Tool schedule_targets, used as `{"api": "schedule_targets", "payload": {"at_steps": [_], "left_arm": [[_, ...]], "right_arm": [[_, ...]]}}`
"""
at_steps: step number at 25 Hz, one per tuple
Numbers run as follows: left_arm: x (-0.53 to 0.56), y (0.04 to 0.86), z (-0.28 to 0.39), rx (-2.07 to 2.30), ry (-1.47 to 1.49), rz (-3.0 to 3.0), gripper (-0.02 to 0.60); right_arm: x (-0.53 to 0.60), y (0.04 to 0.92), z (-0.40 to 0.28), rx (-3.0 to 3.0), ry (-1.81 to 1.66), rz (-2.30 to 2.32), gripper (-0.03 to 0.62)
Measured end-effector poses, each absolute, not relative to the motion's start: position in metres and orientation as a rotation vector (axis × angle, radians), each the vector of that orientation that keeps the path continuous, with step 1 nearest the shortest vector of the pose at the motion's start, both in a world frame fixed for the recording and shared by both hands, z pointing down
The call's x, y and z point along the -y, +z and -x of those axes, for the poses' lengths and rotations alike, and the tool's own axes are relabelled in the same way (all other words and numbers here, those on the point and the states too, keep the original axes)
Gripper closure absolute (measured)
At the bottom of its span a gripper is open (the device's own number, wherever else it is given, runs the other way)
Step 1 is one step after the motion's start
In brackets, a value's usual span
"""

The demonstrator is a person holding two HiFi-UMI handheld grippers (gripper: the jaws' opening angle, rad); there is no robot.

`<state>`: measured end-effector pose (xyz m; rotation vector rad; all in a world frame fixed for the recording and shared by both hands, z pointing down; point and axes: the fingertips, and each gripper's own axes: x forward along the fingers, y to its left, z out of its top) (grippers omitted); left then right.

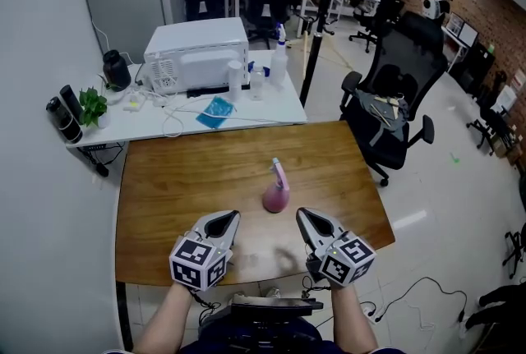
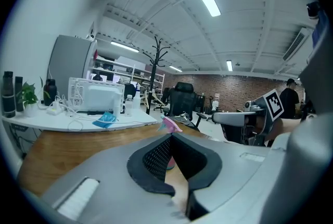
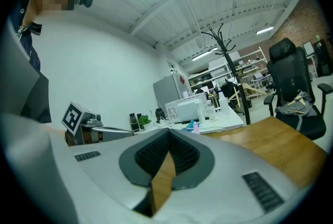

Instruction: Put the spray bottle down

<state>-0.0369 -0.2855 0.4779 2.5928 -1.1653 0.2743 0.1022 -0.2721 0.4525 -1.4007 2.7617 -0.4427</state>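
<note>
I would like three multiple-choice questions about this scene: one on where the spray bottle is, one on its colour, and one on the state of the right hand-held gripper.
1. Where is the spray bottle?
A. on the wooden table
B. on the white desk
C. in a hand-held gripper

2. What colour is the spray bottle?
A. green
B. pink
C. black

3. How is the right hand-held gripper?
A. shut on the bottle
B. wide open
C. shut and empty

Answers:
1 A: it stands upright on the wood and nothing holds it.
2 B: its body and its spray head are both pink.
3 C: in the right gripper view the jaws meet with nothing between them.
</note>
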Motion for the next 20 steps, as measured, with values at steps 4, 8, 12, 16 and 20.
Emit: {"api": "schedule_targets", "payload": {"at_steps": [4, 8, 12, 16, 20], "left_arm": [[0.284, 0.478, 0.037, 1.171, 0.269, -2.588, 0.575], [0.283, 0.479, 0.036, 1.174, 0.273, -2.586, 0.575], [0.283, 0.479, 0.035, 1.176, 0.267, -2.586, 0.575], [0.286, 0.477, 0.037, 1.187, 0.260, -2.583, 0.575], [0.287, 0.476, 0.038, 1.196, 0.258, -2.582, 0.575]], "right_arm": [[0.271, 0.448, -0.099, -2.765, -0.438, 1.378, 0.592], [0.271, 0.444, -0.101, -2.755, -0.441, 1.374, 0.592], [0.271, 0.441, -0.103, -2.745, -0.441, 1.368, 0.592], [0.272, 0.440, -0.102, -2.743, -0.438, 1.367, 0.592], [0.273, 0.442, -0.100, -2.748, -0.441, 1.358, 0.592]]}}
